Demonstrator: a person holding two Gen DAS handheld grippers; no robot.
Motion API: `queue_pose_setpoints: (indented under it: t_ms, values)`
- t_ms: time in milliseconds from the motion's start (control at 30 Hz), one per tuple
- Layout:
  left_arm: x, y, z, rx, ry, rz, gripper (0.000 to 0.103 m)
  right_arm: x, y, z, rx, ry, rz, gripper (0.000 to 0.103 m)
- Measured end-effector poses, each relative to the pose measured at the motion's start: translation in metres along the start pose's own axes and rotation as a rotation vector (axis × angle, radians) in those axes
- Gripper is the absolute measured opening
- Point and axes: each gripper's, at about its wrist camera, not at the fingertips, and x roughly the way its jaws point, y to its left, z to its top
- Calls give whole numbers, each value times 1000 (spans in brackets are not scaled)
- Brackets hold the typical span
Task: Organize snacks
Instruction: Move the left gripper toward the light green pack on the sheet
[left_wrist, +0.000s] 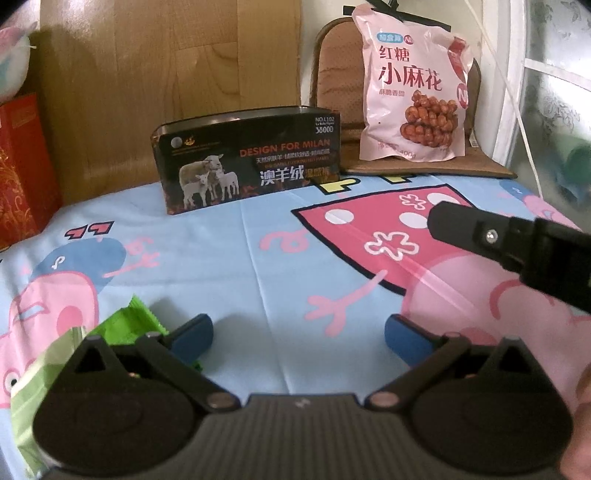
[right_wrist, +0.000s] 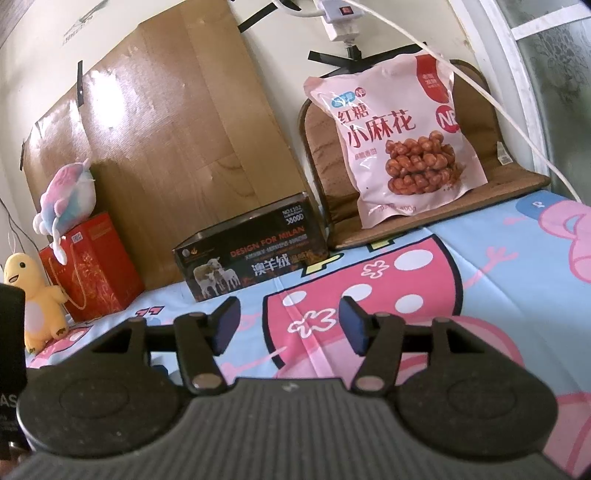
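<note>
A black tin box (left_wrist: 245, 162) with sheep printed on it stands open-topped on the cartoon bedsheet (left_wrist: 258, 266), also seen in the right wrist view (right_wrist: 251, 251). A large pink snack bag (left_wrist: 413, 92) leans upright on a brown cushion (left_wrist: 332, 74), also in the right wrist view (right_wrist: 399, 147). A green snack packet (left_wrist: 129, 325) lies beside my left gripper's left finger; a pale green packet (left_wrist: 33, 391) lies lower left. My left gripper (left_wrist: 299, 336) is open and empty. My right gripper (right_wrist: 290, 325) is open and empty, and it shows at the right of the left wrist view (left_wrist: 480, 232).
A red gift bag (right_wrist: 92, 266) with a plush toy (right_wrist: 70, 199) on top stands at the left, with a yellow plush (right_wrist: 33, 299) in front. A cardboard sheet (right_wrist: 177, 129) covers the wall. A white cable (right_wrist: 480, 92) hangs at the right.
</note>
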Motion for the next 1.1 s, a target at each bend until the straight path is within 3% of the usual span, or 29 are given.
queue_pose_setpoints:
  t_ms: [533, 633, 800, 1100]
  values:
    - [-6, 9, -4, -96, -8, 125, 103, 1, 0, 0, -7, 4, 4, 64]
    - [-10, 6, -6, -80, -21, 132, 103, 1, 0, 0, -9, 4, 5, 64]
    - [-30, -4, -14, -30, -143, 172, 103, 1, 0, 0, -6, 4, 6, 64]
    - [-39, -18, -21, 43, -171, 315, 103, 0, -1, 0, -3, -2, 5, 69]
